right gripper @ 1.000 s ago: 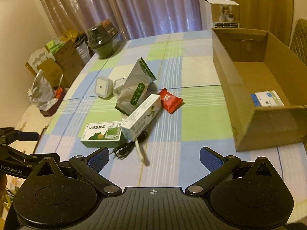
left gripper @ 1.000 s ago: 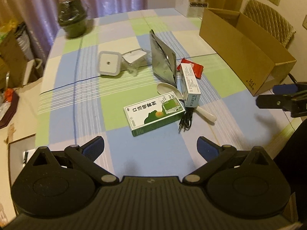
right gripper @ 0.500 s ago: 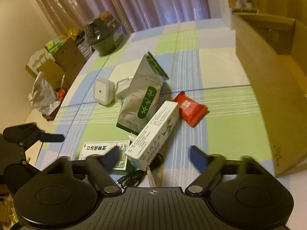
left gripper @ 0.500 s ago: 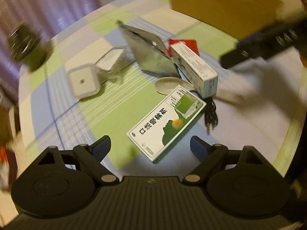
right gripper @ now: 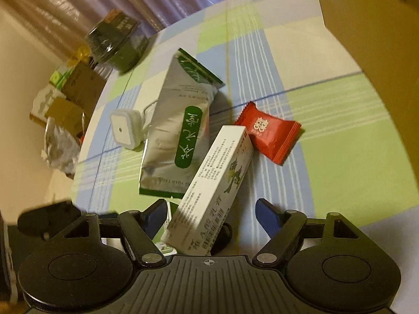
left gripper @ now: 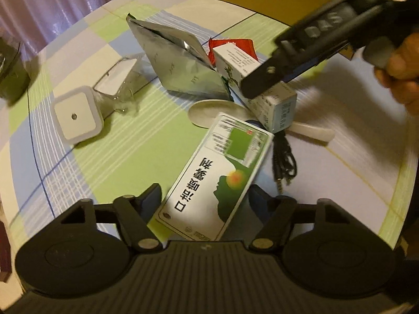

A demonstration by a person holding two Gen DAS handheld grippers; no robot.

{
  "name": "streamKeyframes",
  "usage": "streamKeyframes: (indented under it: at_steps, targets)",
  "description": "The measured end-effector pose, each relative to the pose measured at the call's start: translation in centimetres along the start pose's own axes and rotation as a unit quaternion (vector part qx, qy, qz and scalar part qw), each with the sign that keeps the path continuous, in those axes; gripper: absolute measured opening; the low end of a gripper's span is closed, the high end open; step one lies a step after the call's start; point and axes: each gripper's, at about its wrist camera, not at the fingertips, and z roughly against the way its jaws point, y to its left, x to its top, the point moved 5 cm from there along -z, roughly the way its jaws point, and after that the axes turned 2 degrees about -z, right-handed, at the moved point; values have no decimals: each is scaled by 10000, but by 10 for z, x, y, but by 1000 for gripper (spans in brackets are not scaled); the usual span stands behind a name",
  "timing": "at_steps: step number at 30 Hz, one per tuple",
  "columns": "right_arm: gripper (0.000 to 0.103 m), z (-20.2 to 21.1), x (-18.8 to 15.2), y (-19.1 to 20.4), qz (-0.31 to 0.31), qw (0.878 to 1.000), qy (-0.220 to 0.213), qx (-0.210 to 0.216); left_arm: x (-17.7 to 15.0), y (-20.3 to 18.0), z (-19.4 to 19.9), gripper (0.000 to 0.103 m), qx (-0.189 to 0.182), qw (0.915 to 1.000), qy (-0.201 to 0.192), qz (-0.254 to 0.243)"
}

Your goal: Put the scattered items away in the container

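The left claw (left gripper: pixel 204 196) is wide open, with one finger on each side of the near end of the green box (left gripper: pixel 217 175); the fingers do not press it yet, so it holds nothing. The right claw (right gripper: pixel 210 210) is also open, set around the near end of the white box (right gripper: pixel 212 196), and it also grips nothing. Both boxes lie on the checked surface (left gripper: pixel 125 154), in the middle of the pile. The carton (right gripper: pixel 371 39), where the things must go, stands at the far right side.

The two boxes look like thin cardboard, light and rather stiff, but they can dent if the squeeze is hard. The best hold is probably across the narrow width, near the middle of the length, so that the box does not tip. The white box rests tilted on other things, so it may slide when it is touched. The foil pouch (right gripper: pixel 180 136) is soft and smooth and probably slippery; its sealed edge is the better place. The red packet (right gripper: pixel 269 136) is small, light and easy to crush. The spoon (left gripper: pixel 209 112) looks hard and flat and low on the surface. The cable (left gripper: pixel 284 161) is limp.

The count: two boxes, one pouch, one red packet, one spoon, one cable, one white square device (left gripper: pixel 77 113), and one clear plastic piece (left gripper: pixel 119 86) beside it.
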Motion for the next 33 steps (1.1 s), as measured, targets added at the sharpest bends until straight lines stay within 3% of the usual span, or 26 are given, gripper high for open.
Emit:
streamKeyframes:
  at_steps: [3, 5, 11, 18, 21, 22, 23, 25, 33]
  targets:
    - [46, -5, 2, -2, -92, 9999, 35, 27, -2, -5, 5, 56, -26, 9999, 46, 164]
    - [29, -3, 3, -2, -39, 10000, 13, -84, -3, -10, 9, 53, -73, 9997, 87, 231]
    - [28, 29, -10, -12, 600, 9963, 17, -613, -8, -28, 23, 51, -117, 9989, 121, 437]
    - [29, 74, -64, -27, 1610, 9768, 323, -1375, -15, -44, 33, 51, -46, 9987, 254, 440]
    - [29, 75, -78, -35, 1613, 9761, 371, -1410, -13, -45, 32, 51, -11, 9985, 259, 485]
    - [33, 75, -80, -36, 1576, 9771, 364, -1385, -12, -45, 31, 52, 13, 9985, 266, 481]
    - [49, 74, -80, -37, 1537, 9778, 355, -1381, -11, -44, 30, 52, 43, 9985, 280, 478]
    - [62, 75, -80, -37, 1499, 9785, 292, -1385, -8, -43, 27, 55, 78, 9984, 290, 489]
    - [62, 62, -70, -31, 1820, 9734, 217, -1374, -5, -36, 15, 55, 71, 9954, 313, 906]
